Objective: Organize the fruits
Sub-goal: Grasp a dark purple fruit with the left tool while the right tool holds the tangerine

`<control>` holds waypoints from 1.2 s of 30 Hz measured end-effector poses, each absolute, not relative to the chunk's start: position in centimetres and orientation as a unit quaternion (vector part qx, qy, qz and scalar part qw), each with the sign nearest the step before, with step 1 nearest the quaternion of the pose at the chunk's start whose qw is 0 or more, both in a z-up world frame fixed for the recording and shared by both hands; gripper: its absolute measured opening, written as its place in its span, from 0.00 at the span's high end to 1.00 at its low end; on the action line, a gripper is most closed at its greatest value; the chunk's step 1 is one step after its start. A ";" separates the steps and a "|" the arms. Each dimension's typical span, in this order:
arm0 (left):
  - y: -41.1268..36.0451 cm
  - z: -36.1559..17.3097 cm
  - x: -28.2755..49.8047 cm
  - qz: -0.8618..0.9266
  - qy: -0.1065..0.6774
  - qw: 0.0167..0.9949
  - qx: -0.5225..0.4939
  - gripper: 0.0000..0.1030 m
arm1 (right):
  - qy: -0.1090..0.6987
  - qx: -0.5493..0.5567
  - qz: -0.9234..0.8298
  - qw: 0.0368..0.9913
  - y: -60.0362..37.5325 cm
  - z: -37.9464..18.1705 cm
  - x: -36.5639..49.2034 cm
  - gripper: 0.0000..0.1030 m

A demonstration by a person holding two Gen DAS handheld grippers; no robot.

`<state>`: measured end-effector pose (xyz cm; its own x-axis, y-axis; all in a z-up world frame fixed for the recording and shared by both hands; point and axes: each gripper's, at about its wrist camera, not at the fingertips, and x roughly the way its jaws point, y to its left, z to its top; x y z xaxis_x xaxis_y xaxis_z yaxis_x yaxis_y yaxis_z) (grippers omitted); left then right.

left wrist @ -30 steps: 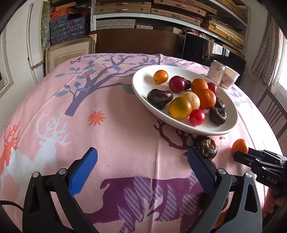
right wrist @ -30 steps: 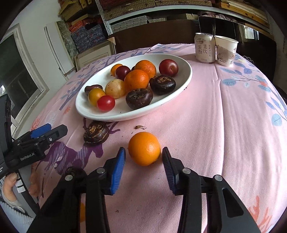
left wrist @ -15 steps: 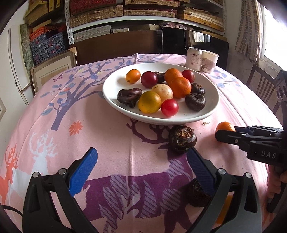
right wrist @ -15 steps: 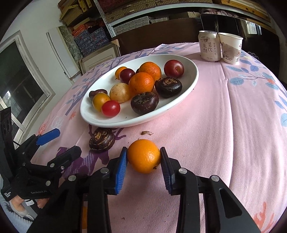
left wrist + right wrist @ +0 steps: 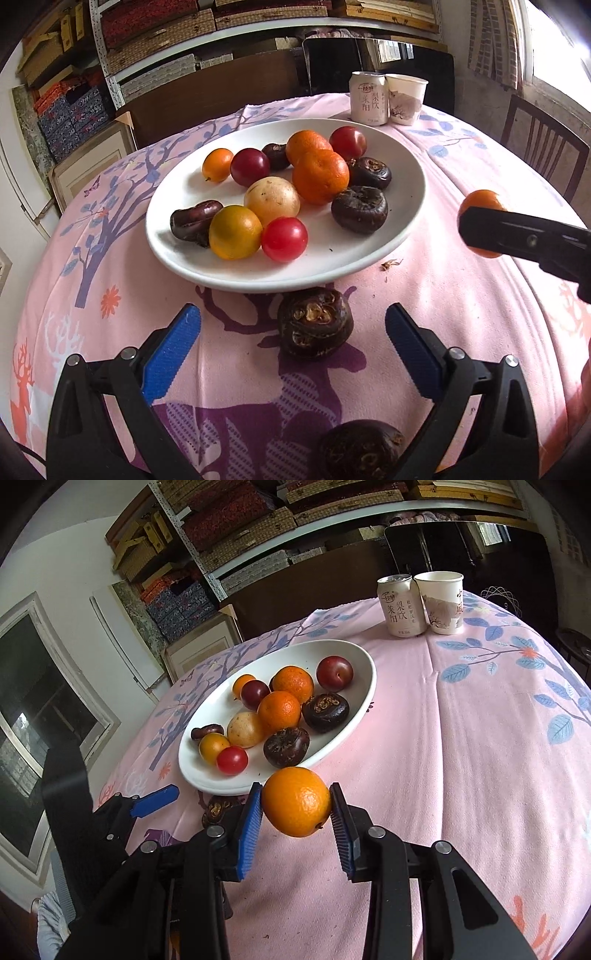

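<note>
1. Lifted since earlier: orange (image 5: 296, 801), now clear of the surface (image 5: 461, 775), gripped in right gripper (image 5: 295, 805) jaws beside white plate (image 5: 365, 686).
2. Left gripper (image 5: 291, 328): jaws wide, either side of dark fruit (image 5: 314, 323) lying before the plate.

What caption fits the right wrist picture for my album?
Right gripper holds an orange near the white plate of fruit.

Both wrist views near, angled down, sharing plate (image 5: 402, 236), perhaps overlapping
</note>
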<state>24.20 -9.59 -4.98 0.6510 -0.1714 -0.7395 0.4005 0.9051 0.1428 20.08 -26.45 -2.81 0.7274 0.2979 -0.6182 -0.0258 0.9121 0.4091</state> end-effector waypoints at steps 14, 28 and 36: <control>-6.5 -5.6 23.0 -0.205 0.412 0.880 0.118 0.60 | 0.372 0.195 0.092 0.903 -26.4 -3.5 20.2 0.64; -1.4 -2.4 21.6 -0.180 0.375 0.909 0.037 0.60 | 0.366 0.164 0.125 0.908 -23.9 -3.3 19.2 0.64; -2.7 2.3 28.0 -0.166 0.347 0.922 0.030 0.60 | 0.331 0.170 0.119 0.921 -24.0 0.1 21.3 0.65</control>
<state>28.04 -2.69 2.25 0.7038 -0.2859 -0.6503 0.3282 0.9427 -0.0592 21.34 -24.03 0.07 0.7532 0.3313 -0.5684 -0.1069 0.9141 0.3911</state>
